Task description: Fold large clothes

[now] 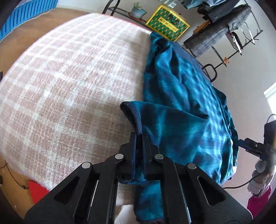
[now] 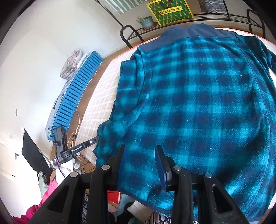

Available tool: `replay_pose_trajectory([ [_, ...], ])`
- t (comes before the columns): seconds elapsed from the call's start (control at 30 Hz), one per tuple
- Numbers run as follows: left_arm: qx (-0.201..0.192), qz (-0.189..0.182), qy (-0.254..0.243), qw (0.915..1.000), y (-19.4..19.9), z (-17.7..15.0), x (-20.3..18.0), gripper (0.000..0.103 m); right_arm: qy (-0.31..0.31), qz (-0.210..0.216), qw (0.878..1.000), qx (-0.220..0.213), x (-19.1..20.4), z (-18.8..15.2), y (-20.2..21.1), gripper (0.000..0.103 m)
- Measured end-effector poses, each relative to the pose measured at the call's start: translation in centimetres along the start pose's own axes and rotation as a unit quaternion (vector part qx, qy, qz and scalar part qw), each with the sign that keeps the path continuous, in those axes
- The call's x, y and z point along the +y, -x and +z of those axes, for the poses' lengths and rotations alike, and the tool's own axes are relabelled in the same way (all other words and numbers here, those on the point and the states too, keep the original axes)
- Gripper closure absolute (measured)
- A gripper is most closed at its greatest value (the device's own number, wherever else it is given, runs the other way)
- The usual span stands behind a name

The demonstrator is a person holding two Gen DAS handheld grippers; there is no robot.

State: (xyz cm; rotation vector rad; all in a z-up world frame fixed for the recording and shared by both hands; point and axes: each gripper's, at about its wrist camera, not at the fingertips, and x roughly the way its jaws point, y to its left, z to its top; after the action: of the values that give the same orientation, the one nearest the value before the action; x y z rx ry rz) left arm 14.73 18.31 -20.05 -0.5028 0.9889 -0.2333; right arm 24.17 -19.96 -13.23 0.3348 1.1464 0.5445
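A large blue plaid fleece shirt lies back up on a bed with a pink-and-white checked cover. In the left wrist view the shirt is bunched along the bed's right side. My left gripper is shut on the sleeve cuff, which rises out of the jaws. The right wrist view shows that left gripper at the sleeve end on the shirt's left. My right gripper hovers over the shirt's near hem with its jaws apart, the cloth lying flat beneath them.
A black metal rack behind the bed holds a potted plant, a yellow-green bag and grey clothes. A blue slatted crate leans by the wall. Cables and pink cloth lie on the floor.
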Motion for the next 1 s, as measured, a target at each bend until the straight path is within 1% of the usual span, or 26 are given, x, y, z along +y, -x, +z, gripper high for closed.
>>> replay_pose_trajectory([
  [0.07, -0.024, -0.018, -0.046, 0.9985, 2.6, -0.7, -2.8, 0.1, 0.008, -0.007, 1.0, -0.004, 0.2, 0.7, 0.2, 0.067],
  [0.1, -0.032, -0.032, -0.072, 0.9964, 3.9, -1.3, -4.2, 0.1, 0.013, -0.01, 1.0, -0.006, 0.3, 1.1, 0.2, 0.067],
  [0.17, -0.039, -0.055, -0.12, 0.9906, 5.9, -2.6, -7.0, 0.1, 0.022, -0.013, 1.0, -0.009, 0.9, 1.8, 0.2, 0.067],
  [0.23, -0.037, -0.067, -0.17, 0.9825, 6.8, -4.2, -9.9, 0.1, 0.033, -0.016, 0.999, -0.01, 1.5, 2.8, -0.2, 0.067],
  [0.3, -0.024, -0.087, -0.2, 0.9755, 7.2, -5.7, -12.4, 0.1, 0.045, -0.016, 0.999, -0.008, 2.3, 3.7, -0.8, 0.067],
  [0.4, 0.027, -0.132, -0.212, 0.968, 6.7, -7.8, -15.1, 0.099, 0.061, -0.013, 0.998, -0.002, 3.6, 5.1, -1.9, 0.067],
  [0.47, 0.043, -0.147, -0.214, 0.9649, 6.8, -8.7, -15.6, 0.092, 0.075, -0.011, 0.997, 0.006, 4.6, 6.0, -2.7, 0.067],
  [0.53, 0.034, -0.136, -0.2, 0.9697, 7.1, -8.9, -15.4, 0.075, 0.092, -0.022, 0.995, 0.012, 5.6, 6.9, -3.7, 0.067],
  [0.57, 0.029, -0.13, -0.187, 0.9731, 6.9, -9.1, -15.2, 0.072, 0.102, -0.024, 0.994, 0.018, 6.2, 7.3, -4.2, 0.067],
  [0.6, 0.028, -0.119, -0.17, 0.9778, 6.8, -9.0, -14.4, 0.063, 0.114, -0.027, 0.993, 0.023, 6.8, 7.8, -4.7, 0.066],
  [0.63, 0.029, -0.102, -0.146, 0.9836, 6.3, -8.8, -13.3, 0.061, 0.127, -0.034, 0.991, 0.026, 7.5, 8.3, -5.3, 0.064],
  [0.67, 0.035, -0.092, -0.124, 0.9874, 5.7, -8.7, -12.3, 0.061, 0.14, -0.041, 0.989, 0.029, 8.2, 8.8, -6.0, 0.063],
  [0.73, 0.052, -0.078, -0.084, 0.9921, 4.2, -8.6, -10.3, 0.061, 0.161, -0.046, 0.985, 0.039, 9.5, 9.9, -7.4, 0.061],
  [0.8, 0.064, -0.073, -0.053, 0.9938, 2.8, -8.8, -8.8, 0.061, 0.172, -0.047, 0.983, 0.05, 10.6, 11.2, -9.1, 0.061],
  [0.93, 0.078, -0.072, -0.035, 0.9938, 0.8, -9.1, -7.8, 0.061, 0.169, -0.058, 0.982, 0.056, 11.8, 13.9, -12.1, 0.057],
  [1.0, 0.082, -0.072, -0.029, 0.9936, 0.0, -9.2, -7.7, 0.061, 0.17, -0.073, 0.981, 0.058, 12.3, 15.2, -13.7, 0.057],
])
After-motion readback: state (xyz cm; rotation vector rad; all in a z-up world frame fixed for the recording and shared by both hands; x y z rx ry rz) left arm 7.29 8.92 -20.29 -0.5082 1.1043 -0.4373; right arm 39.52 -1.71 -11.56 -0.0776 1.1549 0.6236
